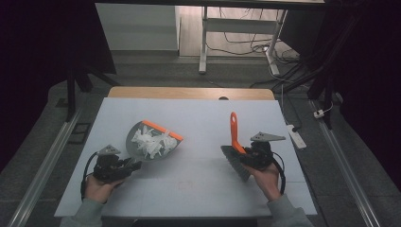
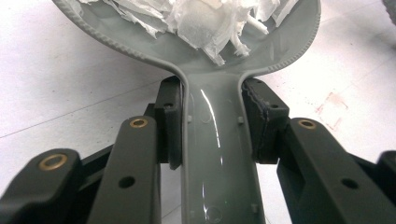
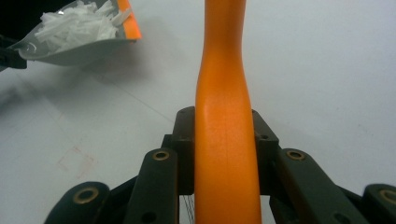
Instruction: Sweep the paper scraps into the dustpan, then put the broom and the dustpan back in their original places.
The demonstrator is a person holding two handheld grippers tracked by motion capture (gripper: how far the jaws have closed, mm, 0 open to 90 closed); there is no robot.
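While the left hand-held gripper [image 1: 135,165] clamps the dustpan [image 1: 152,140] handle at lower left, paper scraps [image 1: 152,142] fill it. Right hand-held gripper [image 1: 242,158] grips the brush [image 1: 234,142], centre right on the worktop [image 1: 198,118].

White table [image 1: 198,113] standing on grey floor, wooden edge showing along the far side. Lying on it left of centre: grey dustpan [image 1: 152,142] with an orange lip, holding white paper shreds [image 1: 151,143]. Resting on it at the right: brush [image 1: 235,150], grey bristles touching the top, orange handle pointing far. Faint reddish mark [image 1: 184,185] showing near centre.
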